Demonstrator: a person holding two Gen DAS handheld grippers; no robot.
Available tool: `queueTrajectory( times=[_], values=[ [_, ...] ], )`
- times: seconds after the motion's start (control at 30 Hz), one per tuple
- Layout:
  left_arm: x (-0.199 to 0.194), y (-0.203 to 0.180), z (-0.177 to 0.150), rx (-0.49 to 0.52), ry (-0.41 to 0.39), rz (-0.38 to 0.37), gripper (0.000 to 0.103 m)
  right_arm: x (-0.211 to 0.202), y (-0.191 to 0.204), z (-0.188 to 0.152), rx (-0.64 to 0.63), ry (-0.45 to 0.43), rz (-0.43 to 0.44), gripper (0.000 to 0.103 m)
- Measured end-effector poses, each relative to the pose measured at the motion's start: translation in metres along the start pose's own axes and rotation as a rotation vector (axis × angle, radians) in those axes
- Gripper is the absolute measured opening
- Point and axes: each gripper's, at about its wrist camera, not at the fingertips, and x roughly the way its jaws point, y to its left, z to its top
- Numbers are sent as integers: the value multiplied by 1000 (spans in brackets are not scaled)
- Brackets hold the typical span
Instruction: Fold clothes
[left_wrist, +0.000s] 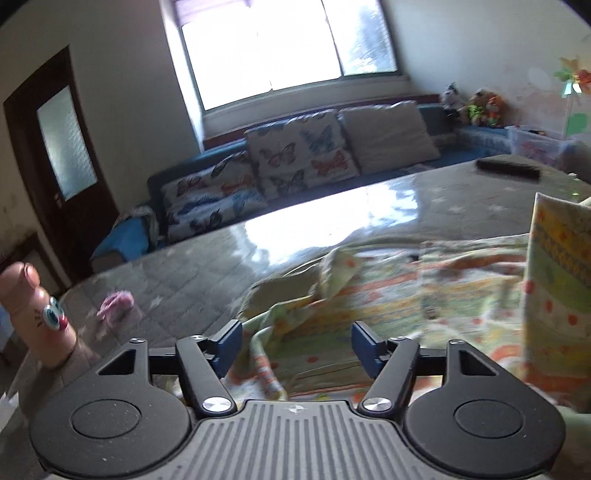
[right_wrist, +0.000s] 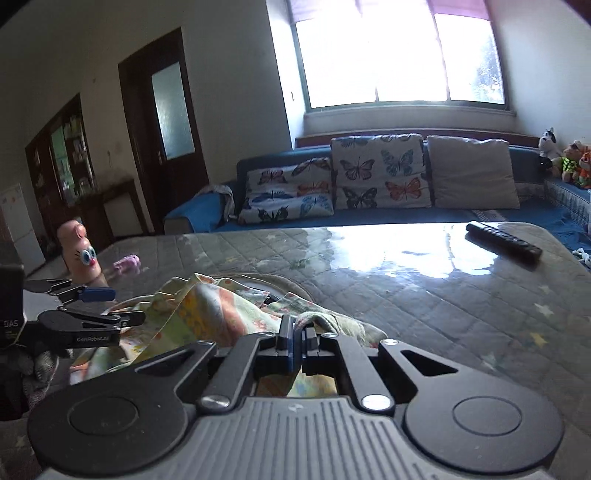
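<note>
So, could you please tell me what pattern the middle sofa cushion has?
Colourful butterflies on white cushion; clearest in right wrist view.

Home living room, blue sofa (right_wrist: 369, 218) with butterfly cushions (right_wrist: 376, 171) under a bright window (right_wrist: 399, 55), stuffed toys (right_wrist: 570, 162) in the corner, dark glazed door (right_wrist: 166, 122), remote control (right_wrist: 504, 245) on a quilt-covered bench (right_wrist: 424, 288)

Left gripper (left_wrist: 296, 345) agape, patterned garment (left_wrist: 388, 295) beneath

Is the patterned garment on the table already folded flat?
No. The patterned garment lies crumpled; the right gripper pinches one edge.
</note>
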Motion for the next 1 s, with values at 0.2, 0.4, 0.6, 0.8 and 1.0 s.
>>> queueTrajectory(
  times=[0.2,0.4,0.6,0.8,1.0],
  values=[
    [-26,-43,7,90,-52,-167,68,-63,-10,-31,75,-39,5,3],
    [-53,-85,-7,184,-73,-419,67,-117,-22,-65,147,-50,-6,7],
    [-88,-121,-40,310,-87,-600,66,-139,-49,-91,245,-5,-213,13],
    [-99,-150,-66,369,-32,-723,66,-131,-43,-86,241,-26,-217,35],
    [-105,-157,-72,359,-19,-767,66,-88,-16,-80,164,33,-123,52]
  ],
)
